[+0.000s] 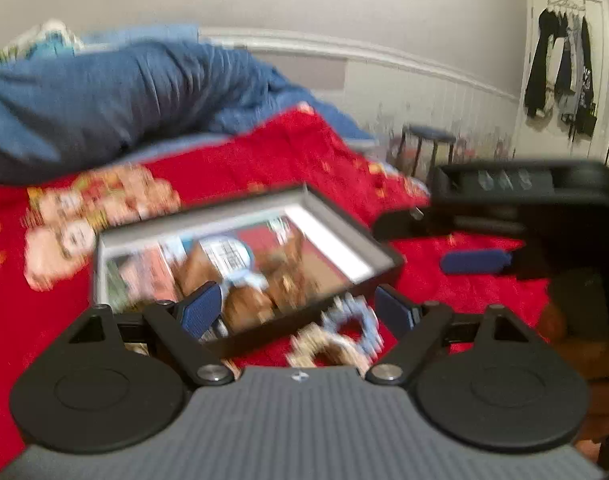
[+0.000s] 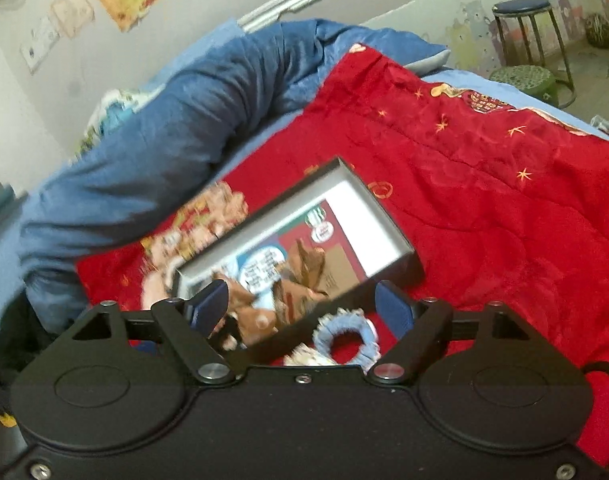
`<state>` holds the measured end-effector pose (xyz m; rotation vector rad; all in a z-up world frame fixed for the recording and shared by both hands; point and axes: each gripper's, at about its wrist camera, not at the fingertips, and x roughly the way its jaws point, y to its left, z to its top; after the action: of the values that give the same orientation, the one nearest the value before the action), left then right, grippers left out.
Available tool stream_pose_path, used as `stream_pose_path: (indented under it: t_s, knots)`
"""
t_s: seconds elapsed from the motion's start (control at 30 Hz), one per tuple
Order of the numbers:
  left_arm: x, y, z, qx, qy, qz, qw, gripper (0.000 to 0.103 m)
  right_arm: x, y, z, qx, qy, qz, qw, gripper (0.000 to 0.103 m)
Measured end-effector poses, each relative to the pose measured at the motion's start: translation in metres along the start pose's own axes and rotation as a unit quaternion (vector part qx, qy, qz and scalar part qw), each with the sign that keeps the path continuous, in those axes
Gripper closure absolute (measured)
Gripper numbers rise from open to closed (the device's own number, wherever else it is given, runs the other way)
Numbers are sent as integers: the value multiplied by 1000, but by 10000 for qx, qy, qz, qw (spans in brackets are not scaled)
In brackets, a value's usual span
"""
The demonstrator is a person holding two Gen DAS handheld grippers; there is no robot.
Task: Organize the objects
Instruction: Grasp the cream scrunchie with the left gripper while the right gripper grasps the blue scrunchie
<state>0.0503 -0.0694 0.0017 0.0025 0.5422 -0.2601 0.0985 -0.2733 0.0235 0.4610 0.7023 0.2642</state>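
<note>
A shallow dark box (image 1: 344, 210) with a printed lining lies on the red blanket (image 1: 264, 160); brown fuzzy items (image 1: 248, 304) sit in its near end. In front of the box, a light blue scrunchie (image 1: 370, 336) and a beige one (image 1: 304, 344) lie on the blanket. My left gripper (image 1: 298, 312) hovers open over the box's near edge and the scrunchies, nothing between its pads. My right gripper (image 1: 436, 244) comes in from the right, open. In the right wrist view, the right gripper (image 2: 302, 308) is open above the box (image 2: 388, 216), the brown items (image 2: 260, 320), the blue scrunchie (image 2: 344, 322) and the beige scrunchie (image 2: 300, 354).
A bunched blue quilt (image 1: 104, 92) lies behind the box along the wall. Stools (image 2: 520, 12) stand on the floor beyond the bed. Dark clothes (image 1: 560, 68) hang on a door at far right. A hand (image 1: 576, 344) holds the right gripper.
</note>
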Motion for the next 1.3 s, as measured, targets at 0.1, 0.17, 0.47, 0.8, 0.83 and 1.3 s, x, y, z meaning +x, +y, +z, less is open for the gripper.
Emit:
stream_pose_path:
  t_s: [0.1,0.17,0.47,0.8,0.83,1.3]
  knots:
    - [15,-5,-12,-1,306,-11,9995,13,8,2,-2,-177,16,-222,9996,17]
    - [28,-7,-17,-14,502,80,9987,18,17,1,-1,-246,108,-382,9989,17]
    - [73,-4,-38,-278,1328,270,9904,72,50,-30,1,254,530,-483,9971,17]
    - [66,1,-34,-303,1327,855,9870,87,79,-30,-7,147,890,-440,9950,18]
    - [63,2,-33,-254,1323,946,9864,87,80,-27,-9,80,922,-433,9948,18]
    - [60,0,-29,32,1367,1262,9825,87,110,7,-33,-811,1189,-782,9865,57]
